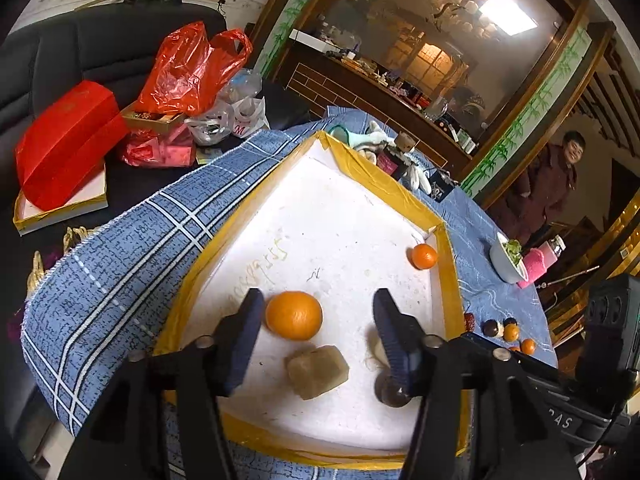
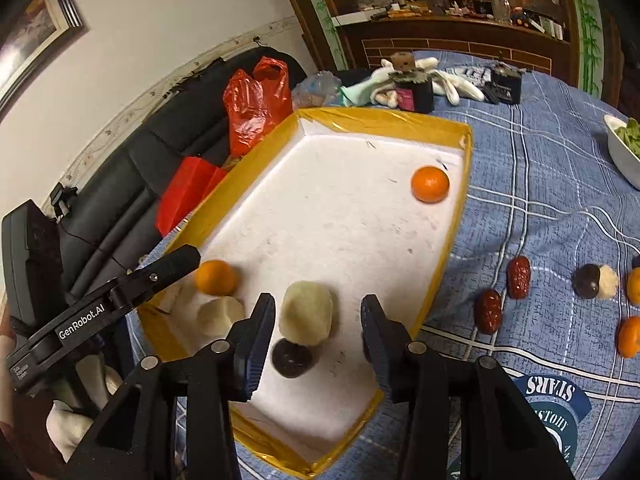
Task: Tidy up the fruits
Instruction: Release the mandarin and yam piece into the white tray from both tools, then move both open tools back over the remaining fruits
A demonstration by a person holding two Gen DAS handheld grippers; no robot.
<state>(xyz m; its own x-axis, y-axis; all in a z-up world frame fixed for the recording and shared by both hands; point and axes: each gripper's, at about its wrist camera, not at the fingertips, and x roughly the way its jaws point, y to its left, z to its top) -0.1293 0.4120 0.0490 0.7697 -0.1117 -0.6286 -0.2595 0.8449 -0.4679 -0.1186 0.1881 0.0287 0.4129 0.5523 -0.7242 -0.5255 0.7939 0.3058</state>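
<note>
Tray: we see a white tray with a yellow taped rim lying on the counter, which is covered by a blue plaid cloth.
Left hand-held gripper: our left hand-held gripper hangs over the tray's near end with its jaws parted and nothing gripped; a large orange lies on the tray floor just beside the left finger, and we cannot tell whether the two touch.
Right hand-held gripper: our right hand-held gripper is also spread over the near end, pressing on nothing; a pale peeled fruit and a dark round fruit lie between its fingers, touching each other.
Other fruit in the tray: a small orange sits near the far right corner; a second pale piece lies by the near left edge.
Fruit on the counter: two red dates, a dark-and-pale fruit and more small oranges lie on the cloth to the right of the tray.
Background: a red plastic bag rests on a black sofa.
</note>
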